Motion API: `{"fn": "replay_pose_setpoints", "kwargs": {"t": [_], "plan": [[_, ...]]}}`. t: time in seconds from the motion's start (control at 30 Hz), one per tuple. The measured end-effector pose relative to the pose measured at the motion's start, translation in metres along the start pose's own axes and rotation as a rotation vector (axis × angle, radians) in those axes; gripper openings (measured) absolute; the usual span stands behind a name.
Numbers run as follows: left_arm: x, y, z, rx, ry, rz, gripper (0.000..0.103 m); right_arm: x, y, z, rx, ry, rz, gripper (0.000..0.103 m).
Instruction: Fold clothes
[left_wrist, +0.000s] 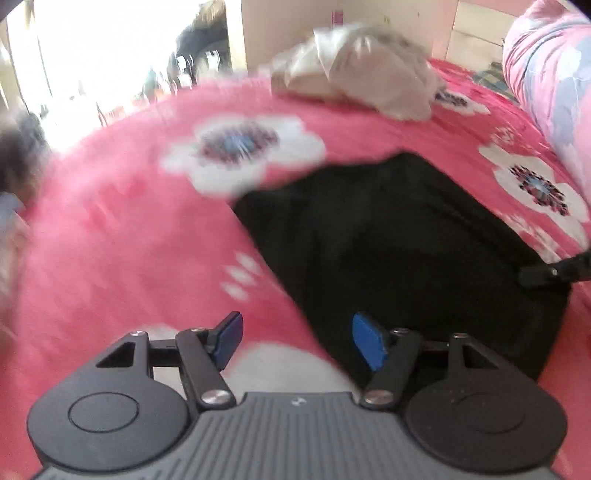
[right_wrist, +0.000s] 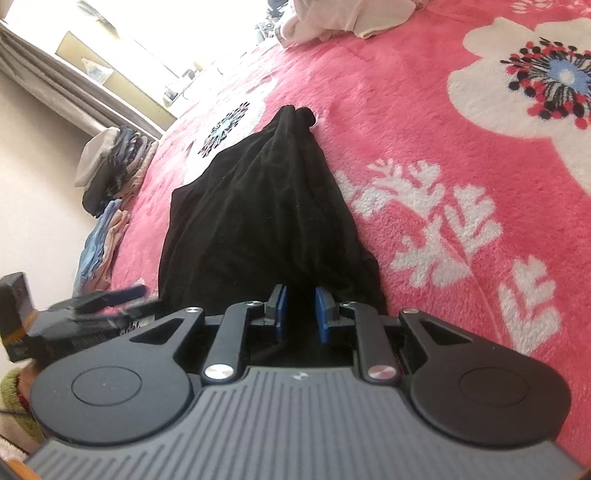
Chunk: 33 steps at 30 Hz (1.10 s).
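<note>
Writing that can be read appears nowhere in either view; the only mark is a small round emblem on each gripper's grey ribbed body, too small to make out. One black soft-fabric garment (right_wrist: 258, 221) lies on the pink fleece bed cover with white flowers (right_wrist: 424, 122), bunched to a narrow end far from the right gripper (right_wrist: 298, 314) and spreading wider toward it. The right gripper's two blue pads (right_wrist: 325, 314) stand at a narrow gap with the garment's near edge running in between them; they appear to pinch the black cloth, though the contact itself sits in shadow. The left gripper (left_wrist: 297, 341) hangs above the bed cover with its fingers wide and nothing between them, the right-hand pad over the black garment's edge and the left-hand pad over pink fleece. The left wrist view is blurred; it alone shows a pale crumpled heap of cloth (left_wrist: 362, 70) at the far side of the bed, a pink and blue rolled quilt (left_wrist: 550, 81) at the right, and a tip of the other gripper at the garment's right edge. The right wrist view alone shows two stacks of folded clothes (right_wrist: 110, 166) at the bed's left edge, a grey curtain (right_wrist: 55, 77) and the left gripper blurred at the lower left.
</note>
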<state>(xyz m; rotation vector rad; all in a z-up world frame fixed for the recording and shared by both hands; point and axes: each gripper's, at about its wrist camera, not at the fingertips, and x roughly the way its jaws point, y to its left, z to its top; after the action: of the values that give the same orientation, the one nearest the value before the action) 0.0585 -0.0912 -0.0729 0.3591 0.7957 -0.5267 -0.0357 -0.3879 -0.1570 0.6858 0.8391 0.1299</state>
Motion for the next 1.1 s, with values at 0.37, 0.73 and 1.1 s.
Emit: {"fn": "replay_pose_setpoints", "kwargs": {"t": [0.37,0.73,1.1], "plan": [[-0.019,-0.075,-0.03,0.205,0.211,-0.135,0.068,0.001,0.011,-0.001,-0.015,-0.008,-0.049,0.017],[-0.046,-0.049,-0.041,-0.049,0.201,-0.04,0.071,-0.021,0.009,0.0,0.01,-0.073,-0.098,0.02],[-0.024,-0.029,-0.03,-0.222,0.271,-0.005,0.076,-0.04,0.046,-0.002,-0.166,-0.243,-0.103,0.031]]}}
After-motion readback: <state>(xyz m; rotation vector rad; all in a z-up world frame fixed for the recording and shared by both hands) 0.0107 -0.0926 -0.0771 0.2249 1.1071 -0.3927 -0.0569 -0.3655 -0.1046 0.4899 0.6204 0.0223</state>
